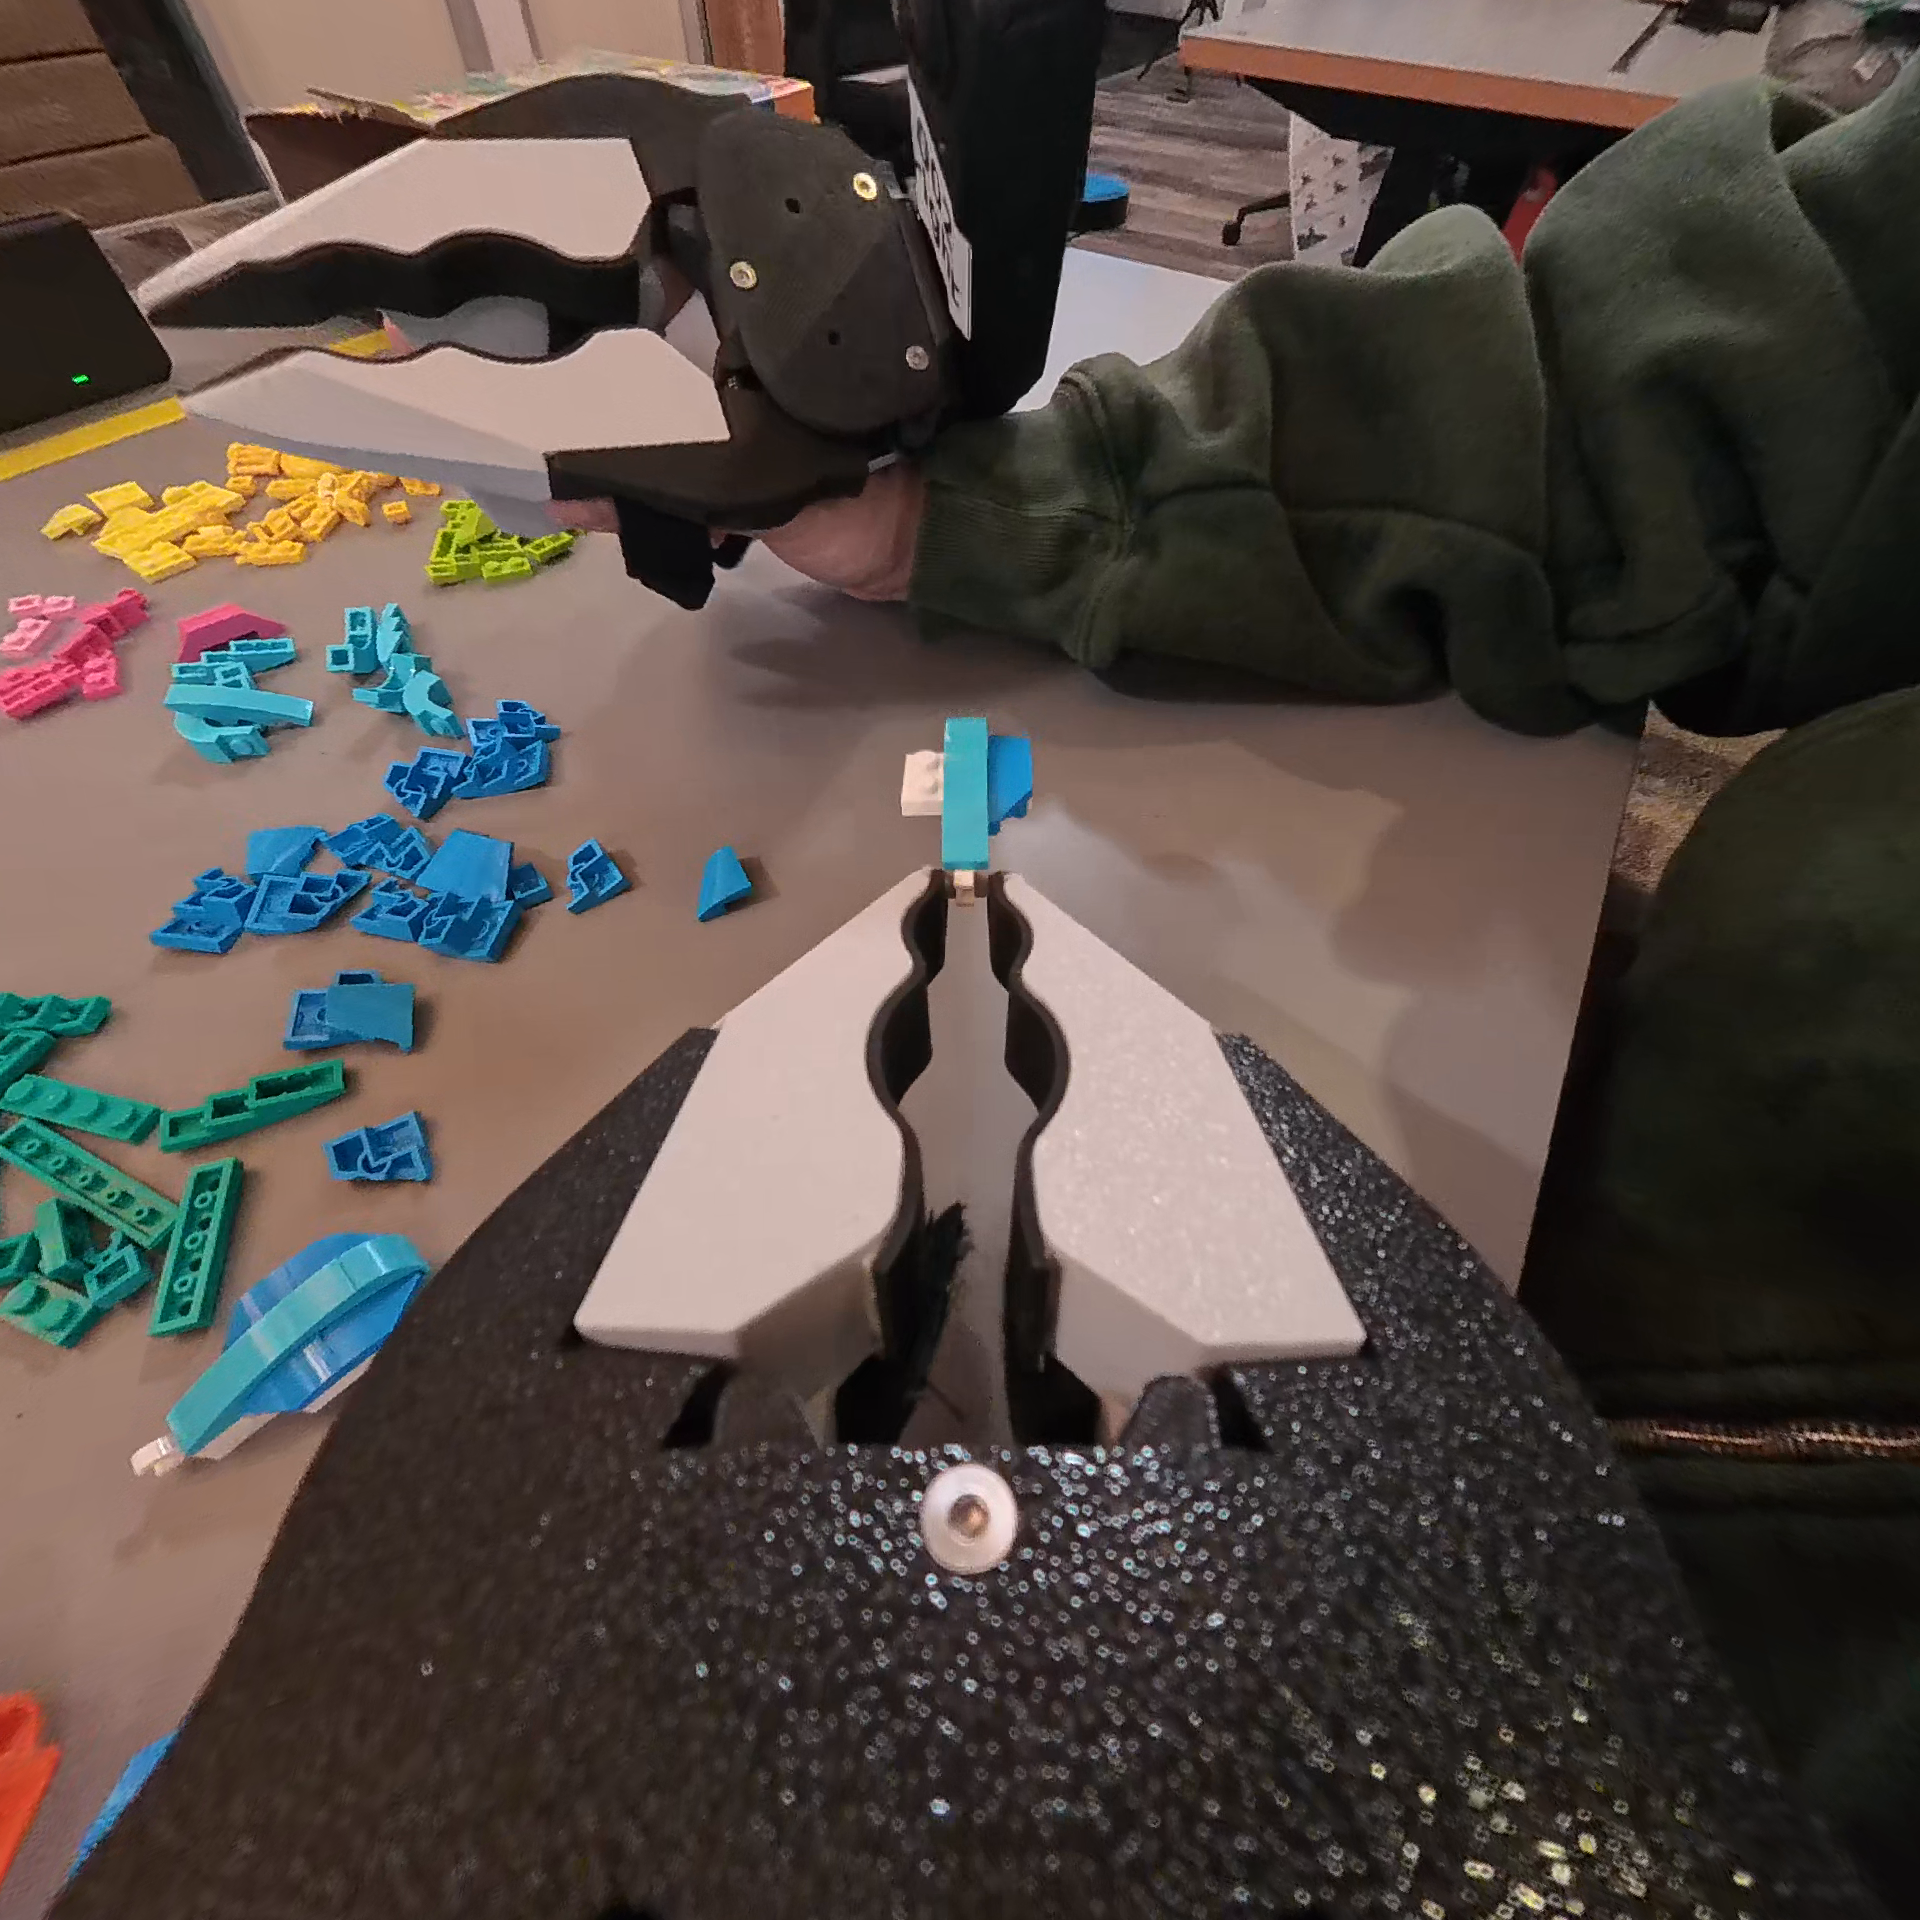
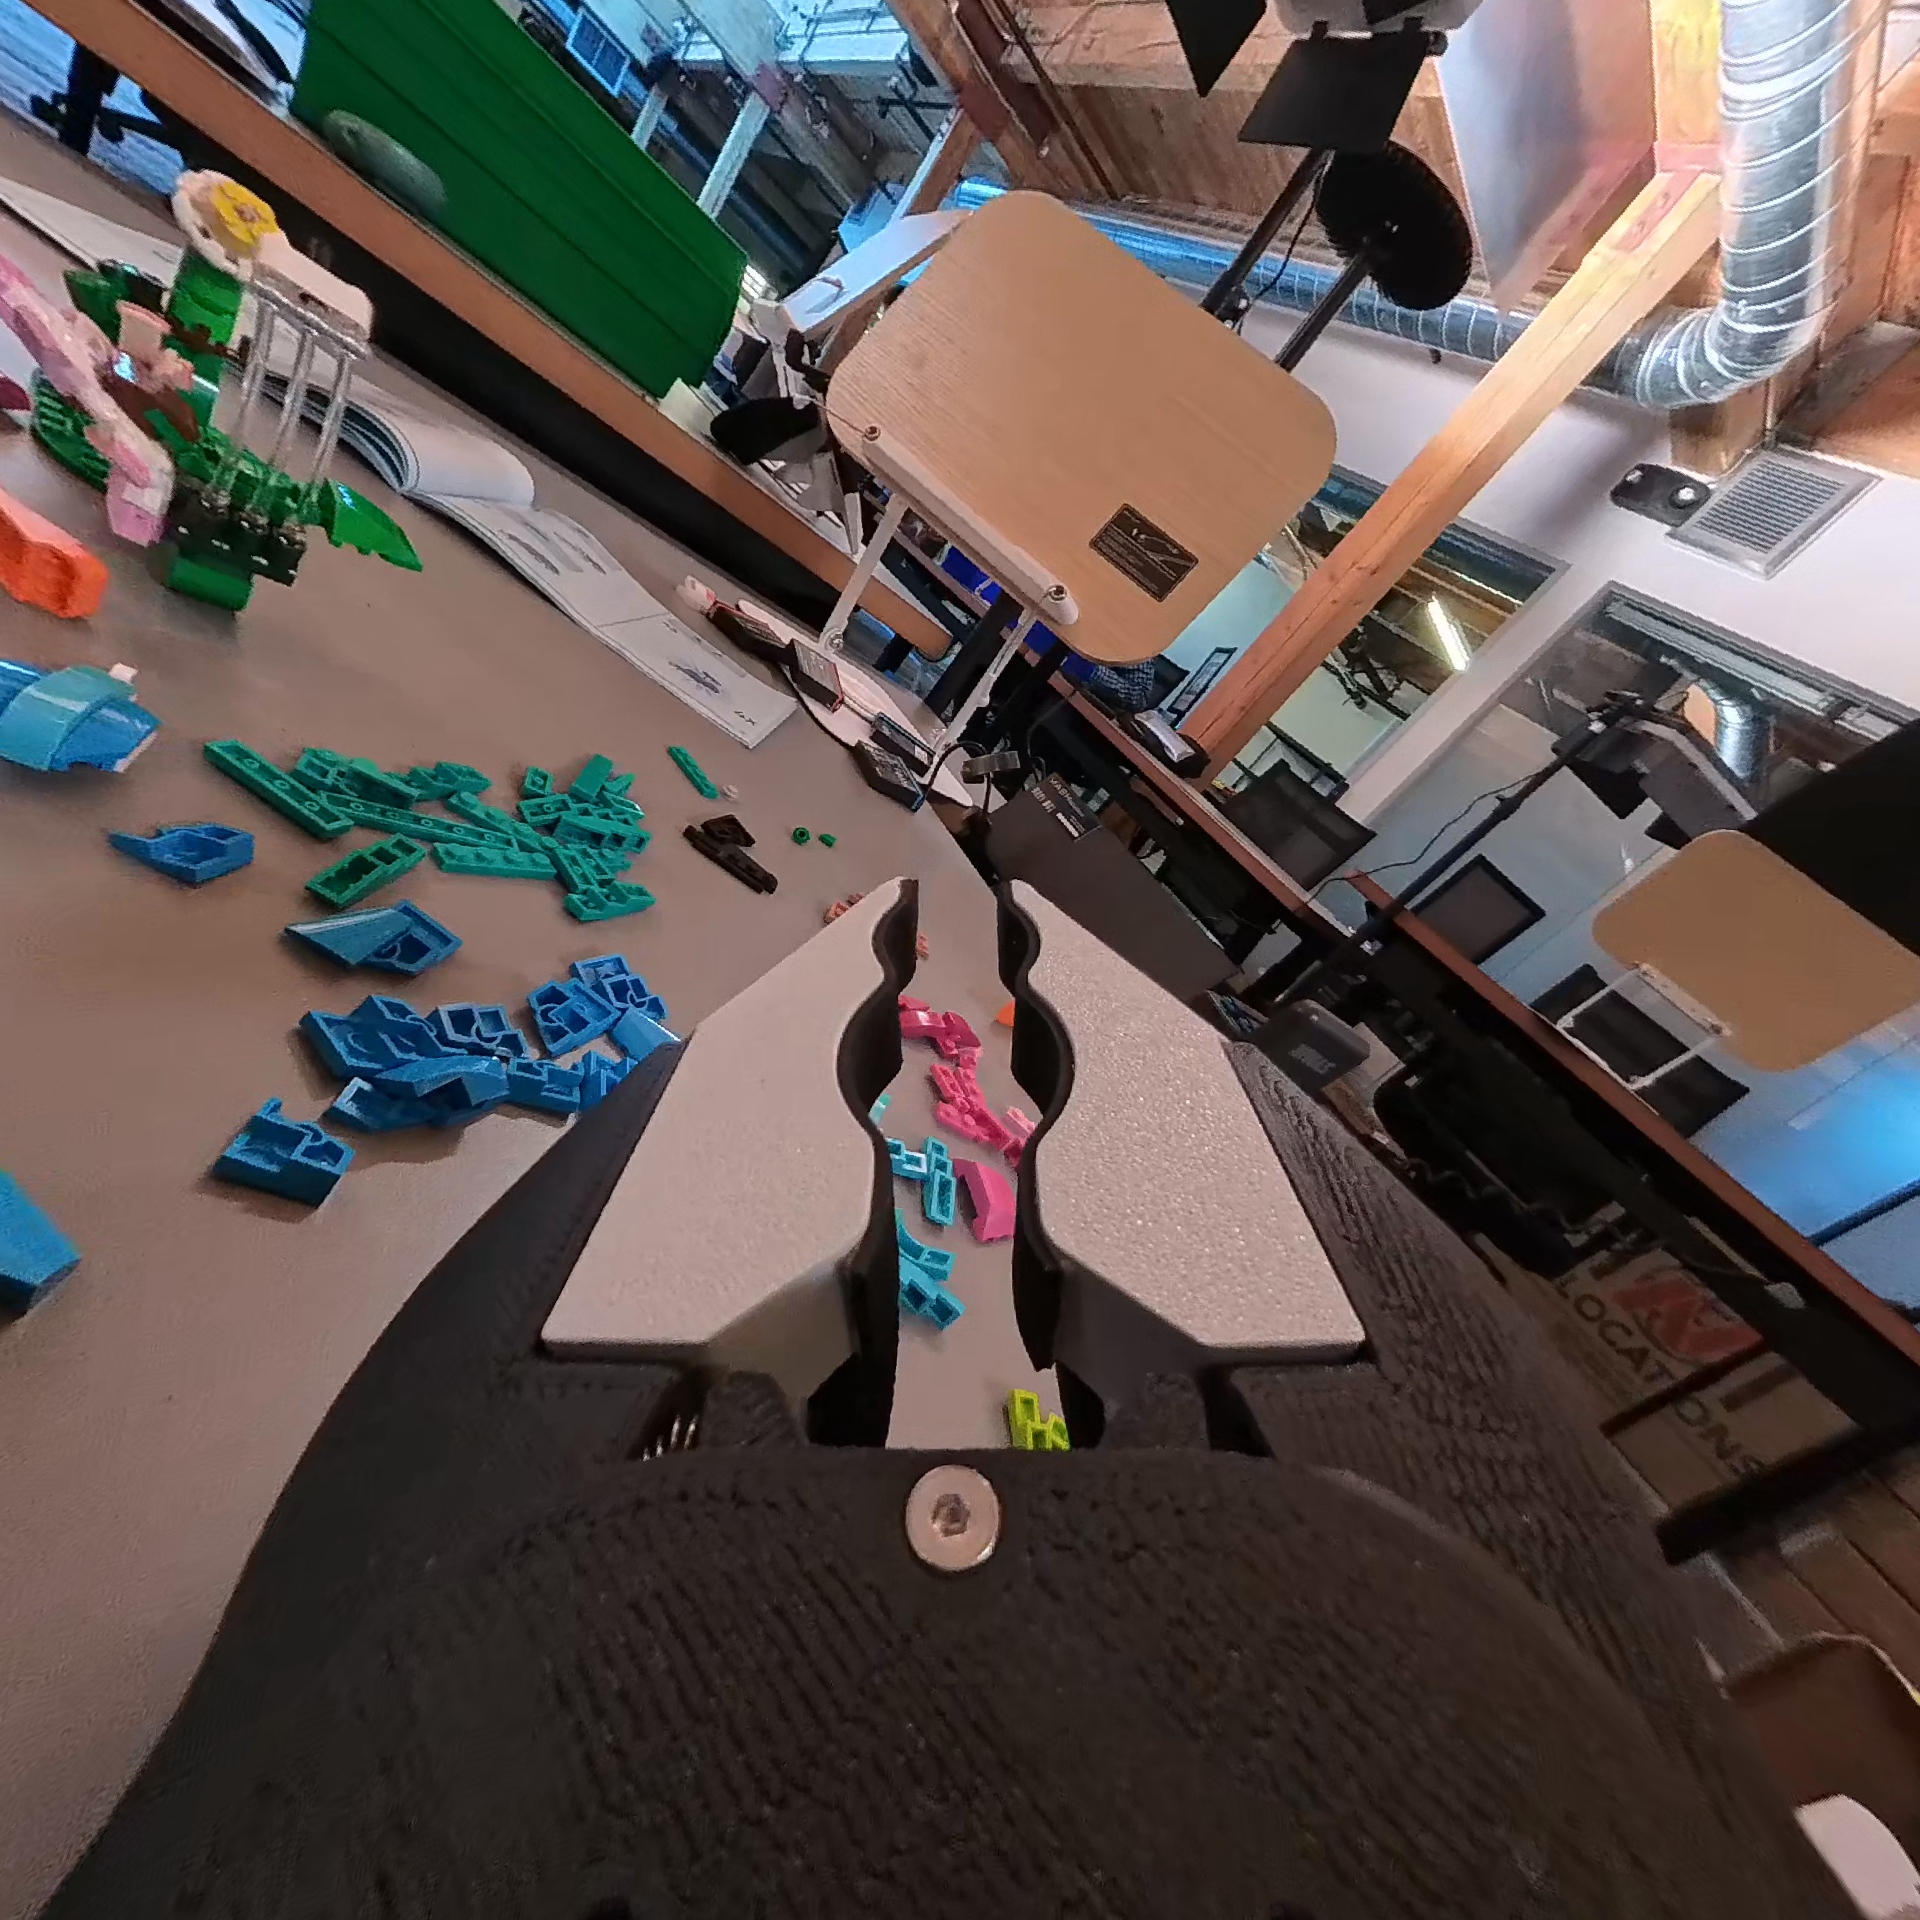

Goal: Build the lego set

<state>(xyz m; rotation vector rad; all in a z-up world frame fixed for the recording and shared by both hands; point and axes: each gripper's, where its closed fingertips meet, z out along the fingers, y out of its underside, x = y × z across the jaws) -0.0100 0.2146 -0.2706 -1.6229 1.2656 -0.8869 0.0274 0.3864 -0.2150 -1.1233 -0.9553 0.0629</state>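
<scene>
Left claw (image 1: 968, 883) is gripping a small teal-blue-white assembly (image 1: 966, 795) over bare counter (image 1: 1247, 883) near its edge (bricks piled leftward); right claw (image 2: 956, 899) is hanging released, empty.

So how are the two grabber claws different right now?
The left gripper pinches a small lego assembly at its tips; the right gripper holds nothing. The left gripper's jaws are nearly closed; the right gripper's stand slightly apart. The left points across the table; the right is lifted and tipped sideways. Both have grey fingers on black bodies.
</scene>
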